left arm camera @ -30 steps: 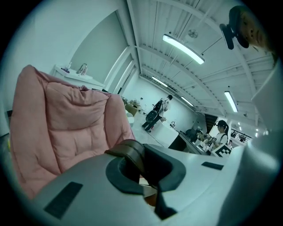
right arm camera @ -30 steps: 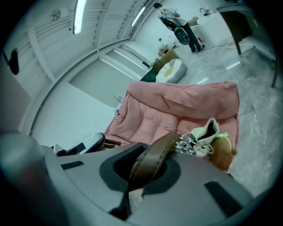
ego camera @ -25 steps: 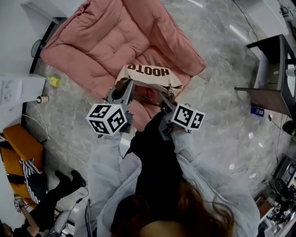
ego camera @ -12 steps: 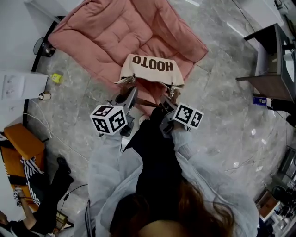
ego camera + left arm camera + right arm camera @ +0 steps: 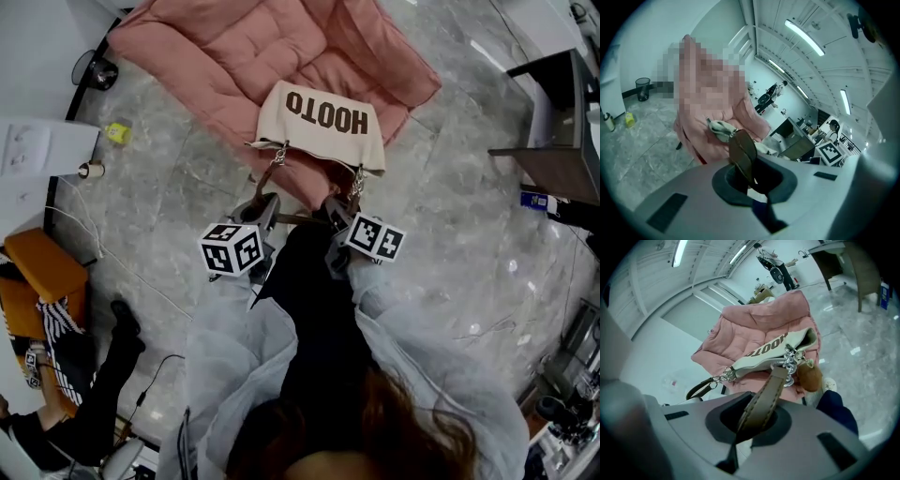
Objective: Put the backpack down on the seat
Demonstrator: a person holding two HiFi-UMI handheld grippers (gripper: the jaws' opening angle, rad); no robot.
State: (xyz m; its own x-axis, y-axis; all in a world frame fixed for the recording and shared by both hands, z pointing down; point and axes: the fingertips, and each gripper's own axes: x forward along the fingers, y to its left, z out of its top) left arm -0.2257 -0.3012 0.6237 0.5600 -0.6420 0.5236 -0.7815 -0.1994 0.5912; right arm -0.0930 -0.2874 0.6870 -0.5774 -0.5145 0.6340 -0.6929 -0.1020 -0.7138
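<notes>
The cream backpack with dark lettering hangs over the front edge of the pink cushioned seat. Two brown straps run from it on metal chains. My left gripper is shut on the left strap, and my right gripper is shut on the right strap. In the right gripper view the backpack lies against the seat, with a brown fuzzy charm dangling below it. The left gripper view shows only a bit of the backpack in front of the seat.
A dark desk stands at the right and a white unit at the left. A small yellow item and a black bin sit on the grey floor. A person sits at lower left.
Both grippers have carried the backpack forward and up the view, further over the pink seat. The grips on the straps have not changed.
</notes>
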